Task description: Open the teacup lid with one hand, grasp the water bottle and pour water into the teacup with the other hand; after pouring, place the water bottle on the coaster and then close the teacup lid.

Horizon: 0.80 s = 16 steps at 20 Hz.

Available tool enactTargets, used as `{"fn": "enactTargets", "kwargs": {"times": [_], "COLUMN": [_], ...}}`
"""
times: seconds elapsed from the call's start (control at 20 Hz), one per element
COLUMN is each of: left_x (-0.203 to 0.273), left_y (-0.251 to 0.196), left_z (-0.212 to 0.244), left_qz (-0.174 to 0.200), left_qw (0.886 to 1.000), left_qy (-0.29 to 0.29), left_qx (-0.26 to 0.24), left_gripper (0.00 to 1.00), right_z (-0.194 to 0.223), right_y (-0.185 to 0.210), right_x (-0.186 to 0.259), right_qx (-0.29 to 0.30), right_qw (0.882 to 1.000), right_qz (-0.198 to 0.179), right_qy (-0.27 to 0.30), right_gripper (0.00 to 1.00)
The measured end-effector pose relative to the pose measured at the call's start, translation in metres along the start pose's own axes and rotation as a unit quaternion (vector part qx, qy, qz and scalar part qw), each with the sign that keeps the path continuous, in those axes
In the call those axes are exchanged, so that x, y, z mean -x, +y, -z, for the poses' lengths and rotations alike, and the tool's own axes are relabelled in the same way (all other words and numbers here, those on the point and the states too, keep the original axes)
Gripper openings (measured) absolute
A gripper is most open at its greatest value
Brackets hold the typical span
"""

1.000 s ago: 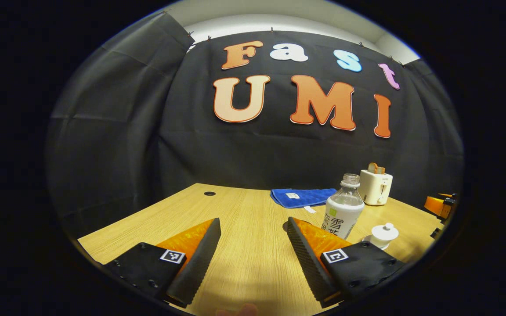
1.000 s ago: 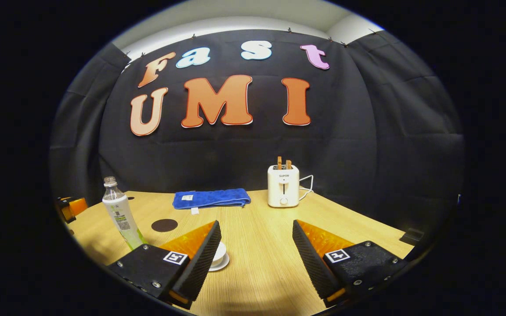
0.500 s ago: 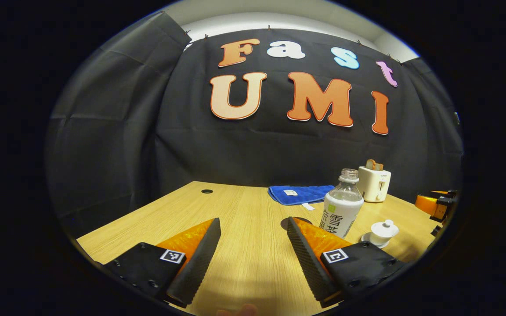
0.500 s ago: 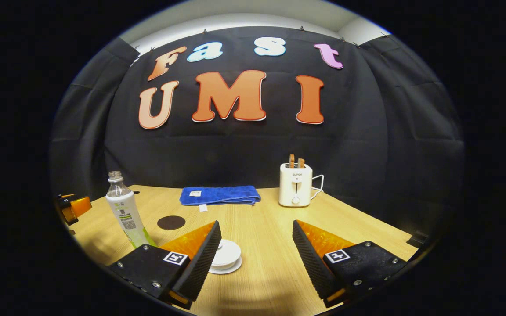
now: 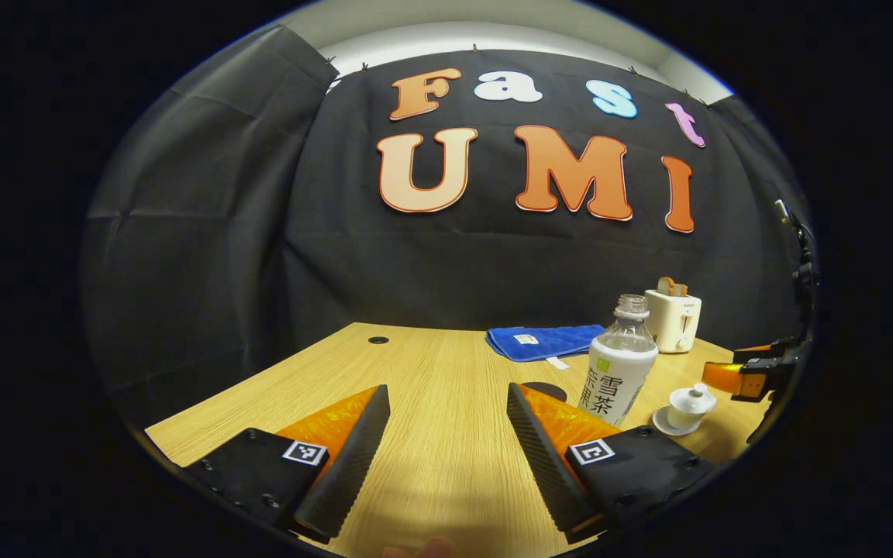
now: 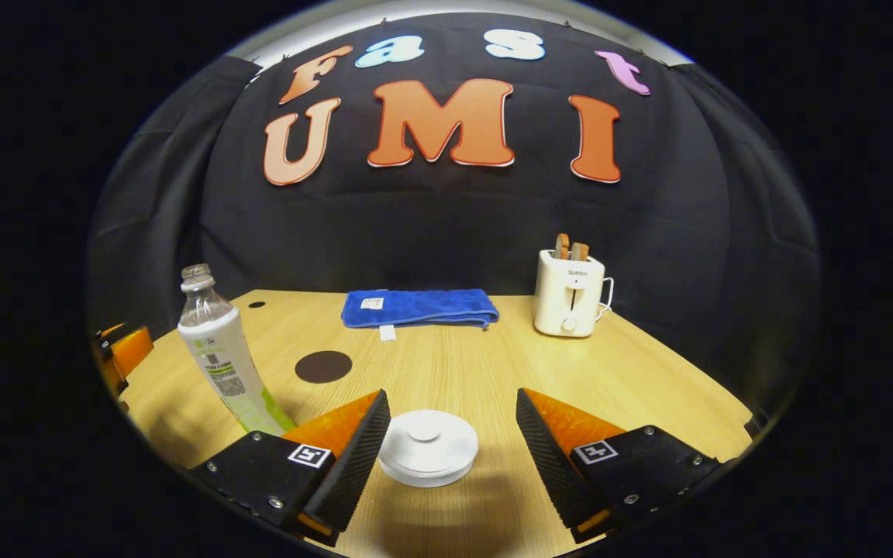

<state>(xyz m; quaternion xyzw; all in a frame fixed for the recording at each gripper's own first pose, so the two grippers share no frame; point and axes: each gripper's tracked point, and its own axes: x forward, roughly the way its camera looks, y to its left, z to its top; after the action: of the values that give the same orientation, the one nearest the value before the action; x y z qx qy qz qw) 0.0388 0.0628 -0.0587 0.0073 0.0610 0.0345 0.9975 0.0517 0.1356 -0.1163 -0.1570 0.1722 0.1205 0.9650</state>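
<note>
A white lidded teacup [image 6: 427,447] on its saucer sits on the wooden table [image 6: 454,372], just ahead of and below my open right gripper [image 6: 446,434], a little left of centre between the fingers. The uncapped water bottle [image 6: 220,360] stands upright to the left, beside the round dark coaster [image 6: 323,366]. In the left gripper view my left gripper [image 5: 443,422] is open over bare table, with the bottle [image 5: 618,363] just beyond its right finger. The teacup [image 5: 688,403] is farther right, below the right gripper [image 5: 756,370]. The coaster [image 5: 546,387] peeks out behind the finger.
A folded blue towel [image 6: 415,308] lies at the back of the table, and a white toaster [image 6: 570,293] with toast stands at the back right. A small cable hole [image 5: 377,340] is at the far left. The left gripper [image 6: 122,353] shows at the left edge.
My right gripper has risen and moved left over the teacup, which now lies between its fingers. The left gripper has barely shifted; the bottle stays put.
</note>
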Motion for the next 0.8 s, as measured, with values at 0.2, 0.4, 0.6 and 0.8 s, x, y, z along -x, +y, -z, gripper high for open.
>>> {"fn": "enactTargets", "kwargs": {"times": [0.2,0.4,0.6,0.8], "left_x": [-0.001,-0.003,-0.005,-0.007], "left_y": [0.001,0.007,0.009,0.01], "left_z": [0.004,0.007,0.009,0.011], "left_qz": [0.0,-0.006,-0.007,-0.007], "left_qw": [1.0,1.0,1.0,1.0], "left_qy": [0.005,0.011,0.013,0.017], "left_qx": [0.002,0.004,0.003,0.002], "left_gripper": [0.98,0.98,0.98,0.98], "right_z": [0.008,0.008,0.014,0.018], "right_y": [0.01,0.016,0.019,0.022], "right_x": [-0.008,-0.014,-0.017,-0.02], "right_qx": [-0.001,0.008,0.019,0.024], "right_qw": [1.0,1.0,0.999,0.999], "right_qz": [-0.01,-0.016,-0.019,-0.019], "right_qy": [0.018,0.021,0.033,0.042], "right_gripper": [0.96,0.81,0.6,0.5]}}
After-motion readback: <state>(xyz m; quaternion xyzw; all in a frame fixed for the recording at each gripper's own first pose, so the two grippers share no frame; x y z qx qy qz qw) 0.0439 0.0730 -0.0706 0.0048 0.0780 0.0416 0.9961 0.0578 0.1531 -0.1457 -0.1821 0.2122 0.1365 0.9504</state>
